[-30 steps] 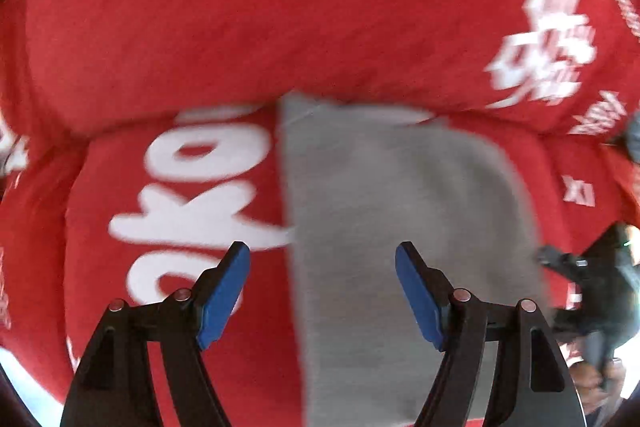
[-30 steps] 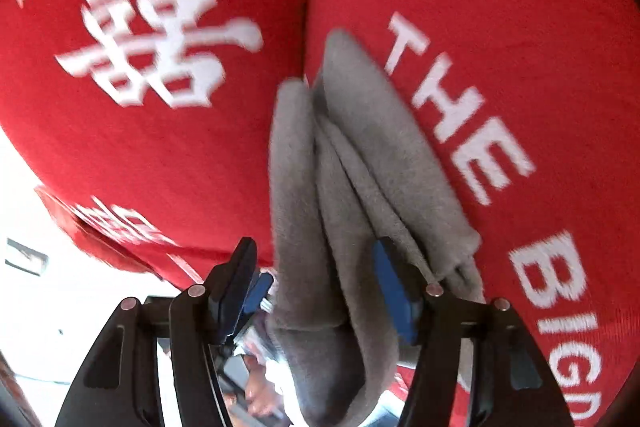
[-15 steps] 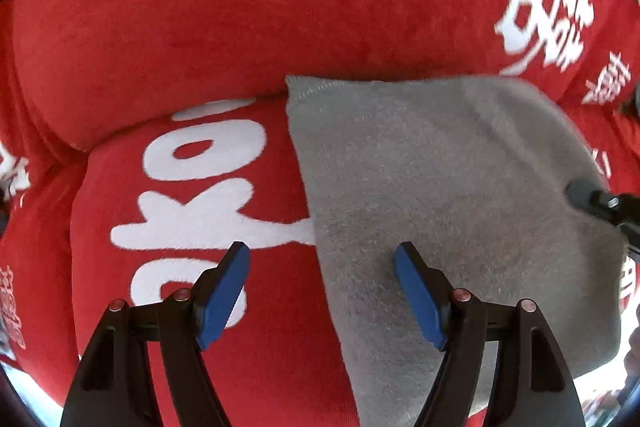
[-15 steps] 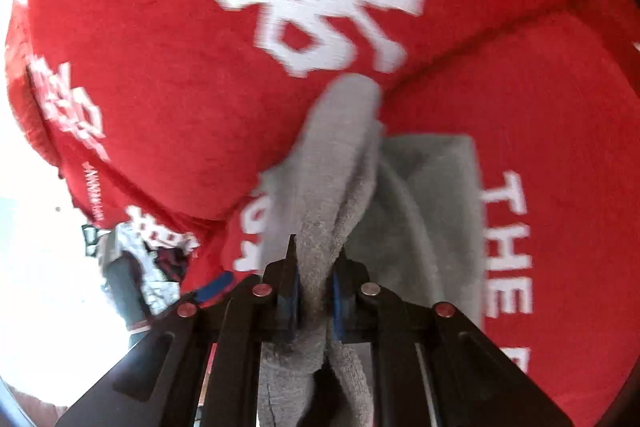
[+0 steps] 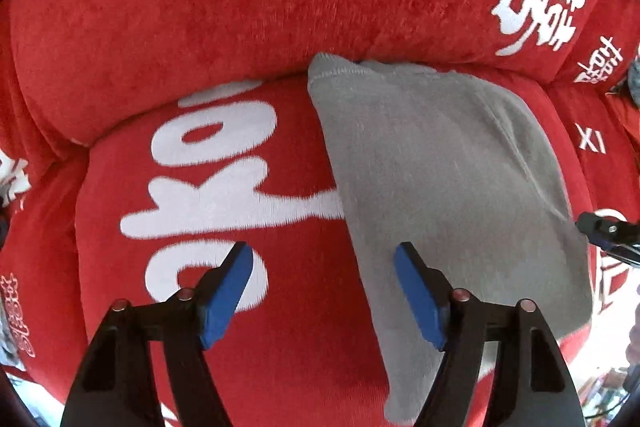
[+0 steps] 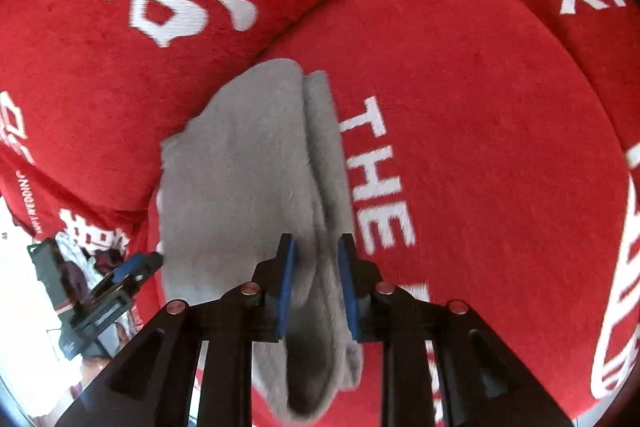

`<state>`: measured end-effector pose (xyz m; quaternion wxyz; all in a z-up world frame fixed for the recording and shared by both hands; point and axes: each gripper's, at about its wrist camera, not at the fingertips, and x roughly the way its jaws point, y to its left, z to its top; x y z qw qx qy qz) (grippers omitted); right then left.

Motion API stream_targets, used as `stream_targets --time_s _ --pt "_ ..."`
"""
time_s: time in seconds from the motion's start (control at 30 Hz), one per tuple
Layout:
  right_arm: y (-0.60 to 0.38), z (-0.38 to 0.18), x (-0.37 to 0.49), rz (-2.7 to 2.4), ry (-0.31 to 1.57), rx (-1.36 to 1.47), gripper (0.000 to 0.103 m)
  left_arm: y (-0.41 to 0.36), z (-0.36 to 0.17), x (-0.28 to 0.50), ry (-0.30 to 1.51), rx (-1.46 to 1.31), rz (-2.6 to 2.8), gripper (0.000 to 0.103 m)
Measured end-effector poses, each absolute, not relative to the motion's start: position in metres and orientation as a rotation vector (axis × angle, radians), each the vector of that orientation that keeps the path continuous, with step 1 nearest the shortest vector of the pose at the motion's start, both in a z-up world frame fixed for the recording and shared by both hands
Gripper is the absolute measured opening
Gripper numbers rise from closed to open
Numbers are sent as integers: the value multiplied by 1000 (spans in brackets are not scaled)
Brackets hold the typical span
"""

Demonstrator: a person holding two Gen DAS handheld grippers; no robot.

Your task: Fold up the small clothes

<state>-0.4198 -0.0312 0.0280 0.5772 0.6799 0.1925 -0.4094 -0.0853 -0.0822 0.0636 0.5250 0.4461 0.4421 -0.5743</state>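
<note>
Left wrist view close above red sofa seat (image 5: 248, 379), facing the backrest, right wrist view close along grey cloth (image 6: 240, 179), both views sharing cloth, seat and backrest lettering

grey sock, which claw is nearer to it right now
Right. The right claw has the grey sock bunched between its blue pads, jaws part open. The left claw hovers open at the sock's left edge, gripping nothing.

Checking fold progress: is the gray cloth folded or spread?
Folded: the gray cloth shows doubled layers at its edge, lying on the red cushion.
</note>
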Motion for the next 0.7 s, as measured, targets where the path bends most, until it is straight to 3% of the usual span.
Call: stream_targets --time_s 0.03,0.07,0.13,0.17,0.2,0.23,0.4,0.6,0.7 --pt "-28 30 -422 -930 429 1598 51 -78 65 -84 1080 1066 -1385 76" --pt "-25 32 -419 -893 415 1609 59 -75 64 -84 1089 1065 -1390 76" --pt "-19 31 -410 -845 438 1623 59 -68 65 -87 1111 1058 -1411 76" --pt "-17 30 -405 -829 464 1620 52 -65 66 -89 1111 1060 -1416 76" --pt "-14 30 -399 -843 513 1594 35 -63 65 -92 1107 1067 -1415 76" --pt "-12 29 -393 -864 570 1573 9 -59 61 -95 1108 1077 -1411 76" --pt "12 4 -384 -968 764 1504 6 -37 37 -101 1111 1124 -1406 76" --pt "14 8 -394 -964 725 1546 8 -19 35 -97 1136 1140 -1366 76" --pt "12 19 -416 -1017 654 1567 13 -24 48 -87 1155 1074 -1342 76"
